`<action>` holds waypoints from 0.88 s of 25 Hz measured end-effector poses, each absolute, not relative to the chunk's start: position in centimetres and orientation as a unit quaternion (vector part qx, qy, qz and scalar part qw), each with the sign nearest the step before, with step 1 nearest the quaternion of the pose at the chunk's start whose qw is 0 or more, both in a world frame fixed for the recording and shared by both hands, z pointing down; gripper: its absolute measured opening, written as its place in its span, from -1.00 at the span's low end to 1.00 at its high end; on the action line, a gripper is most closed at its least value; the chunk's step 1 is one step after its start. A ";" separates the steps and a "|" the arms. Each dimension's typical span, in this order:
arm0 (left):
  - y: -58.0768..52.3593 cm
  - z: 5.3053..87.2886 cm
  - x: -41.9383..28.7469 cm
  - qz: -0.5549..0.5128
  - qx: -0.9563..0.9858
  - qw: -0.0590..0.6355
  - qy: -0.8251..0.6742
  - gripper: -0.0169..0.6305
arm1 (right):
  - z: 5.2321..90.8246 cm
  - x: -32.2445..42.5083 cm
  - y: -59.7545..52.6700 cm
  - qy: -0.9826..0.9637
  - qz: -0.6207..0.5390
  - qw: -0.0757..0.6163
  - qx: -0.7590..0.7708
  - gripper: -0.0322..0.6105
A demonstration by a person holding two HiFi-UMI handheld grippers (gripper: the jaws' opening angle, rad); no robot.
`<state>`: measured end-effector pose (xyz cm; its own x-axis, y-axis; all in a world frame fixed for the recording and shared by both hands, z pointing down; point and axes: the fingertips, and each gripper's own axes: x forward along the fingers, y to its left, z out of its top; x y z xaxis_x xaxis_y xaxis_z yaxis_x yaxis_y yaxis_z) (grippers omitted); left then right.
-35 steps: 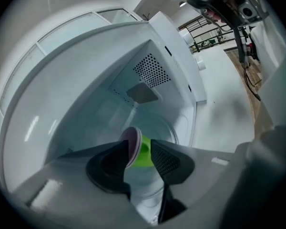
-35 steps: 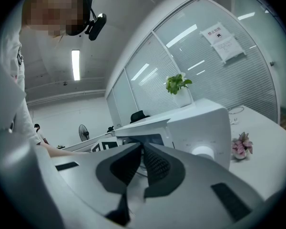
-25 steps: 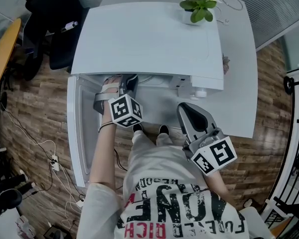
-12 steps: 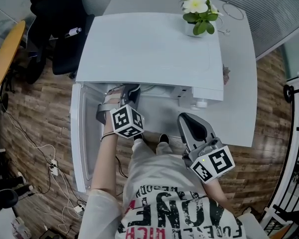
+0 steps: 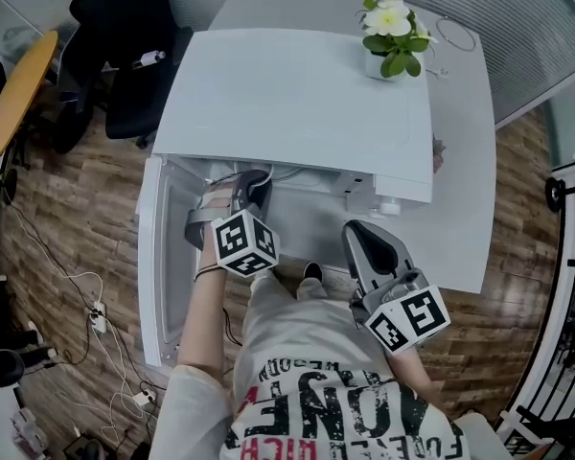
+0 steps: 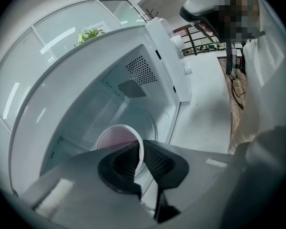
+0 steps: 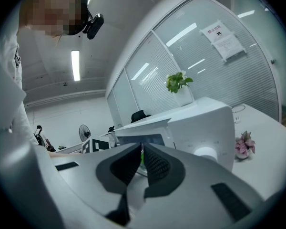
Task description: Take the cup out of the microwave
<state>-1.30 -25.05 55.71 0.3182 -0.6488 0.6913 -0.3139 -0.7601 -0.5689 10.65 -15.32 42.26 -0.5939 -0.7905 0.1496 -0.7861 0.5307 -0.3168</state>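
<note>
The white microwave (image 5: pixel 297 94) stands on a white table with its door (image 5: pixel 158 257) swung open to the left. In the left gripper view a white cup (image 6: pixel 115 138) with a pinkish inside sits in the cavity on the turntable. My left gripper (image 6: pixel 142 149) reaches into the opening (image 5: pixel 241 188), and its pads are pressed on the cup's near rim, one inside and one outside. My right gripper (image 5: pixel 366 230) hangs in front of the microwave's control panel (image 7: pixel 207 128); in the right gripper view its jaws (image 7: pixel 142 157) are together with nothing between them.
A potted plant (image 5: pixel 393 27) stands on the table behind the microwave, and a small pink flower (image 7: pixel 243 144) lies at the microwave's right side. The cavity walls (image 6: pixel 138 70) close in around the cup. Chairs and cables are on the wooden floor at left (image 5: pixel 86 305).
The left gripper has shifted only slightly at the microwave's mouth. The right gripper has kept its place.
</note>
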 end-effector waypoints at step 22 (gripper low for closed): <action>-21.4 51.7 -1.2 -0.471 -0.801 0.177 0.324 -0.84 | 42.4 10.9 -14.5 0.872 -0.183 0.009 -0.454 -0.82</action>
<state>-1.24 -21.41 51.67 0.3457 -0.6867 0.6395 -0.3525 -0.7266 -0.5897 10.85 -14.46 42.43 -0.5880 -0.7946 0.1509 -0.7882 0.5211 -0.3273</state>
